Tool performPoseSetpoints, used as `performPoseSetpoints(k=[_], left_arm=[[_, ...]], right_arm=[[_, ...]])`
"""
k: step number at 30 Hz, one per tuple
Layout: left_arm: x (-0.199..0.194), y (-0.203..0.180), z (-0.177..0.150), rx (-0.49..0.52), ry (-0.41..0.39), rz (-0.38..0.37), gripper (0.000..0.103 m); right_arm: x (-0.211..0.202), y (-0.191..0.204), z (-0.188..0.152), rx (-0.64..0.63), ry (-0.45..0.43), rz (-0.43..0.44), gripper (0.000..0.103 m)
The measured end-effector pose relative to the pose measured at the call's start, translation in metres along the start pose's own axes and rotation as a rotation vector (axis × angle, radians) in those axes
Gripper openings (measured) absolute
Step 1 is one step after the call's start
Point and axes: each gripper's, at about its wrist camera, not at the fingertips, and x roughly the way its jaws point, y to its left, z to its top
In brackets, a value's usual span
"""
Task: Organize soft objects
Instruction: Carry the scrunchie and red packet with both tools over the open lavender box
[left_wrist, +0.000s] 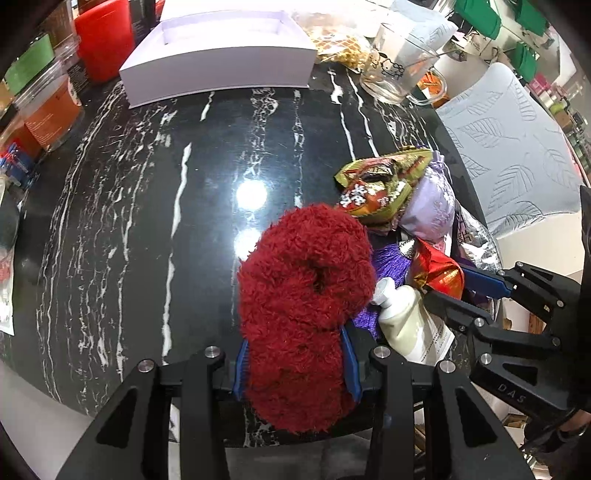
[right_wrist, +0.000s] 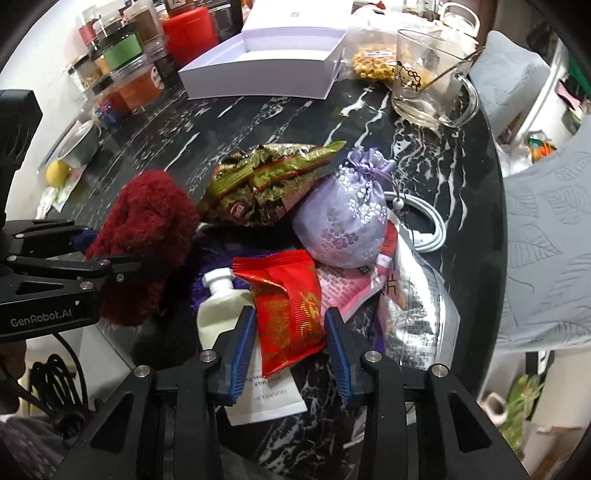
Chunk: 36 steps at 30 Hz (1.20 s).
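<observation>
My left gripper (left_wrist: 293, 343) is shut on a fluffy dark red scrunchie (left_wrist: 303, 288), held above the black marble table (left_wrist: 147, 221); the right wrist view shows the scrunchie (right_wrist: 147, 225) at its left. My right gripper (right_wrist: 290, 314) has its blue pads against both sides of a red snack packet (right_wrist: 288, 295) on top of a pile. That pile also holds a lilac drawstring pouch (right_wrist: 347, 218), a green-gold snack bag (right_wrist: 266, 184), a white tube (right_wrist: 218, 310), a silver packet (right_wrist: 421, 314) and something purple, mostly hidden.
An open white box (left_wrist: 221, 55) stands at the back of the table. A glass mug (right_wrist: 424, 85) with a spoon is at the back right, and jars (right_wrist: 140, 85) line the back left. A white cable (right_wrist: 424, 229) lies beside the pouch. A pale cushioned chair (left_wrist: 517, 147) borders the right edge.
</observation>
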Motion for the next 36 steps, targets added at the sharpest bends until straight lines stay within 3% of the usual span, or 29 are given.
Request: performPoseSetpoints(k=[17,36], left_arm=[[-0.049,0.003,-0.004,-0.029,-0.059,-0.003,0.040],[-0.146,-0.033,-0.011,-0.068,-0.237,-0.035,0.040]], right_arm=[[-0.038,0.004,0.002,0.077,-0.059,0.053,0.034],[-0.122,0.009,-0.019,0.121,-0.211,0.126,0.034]])
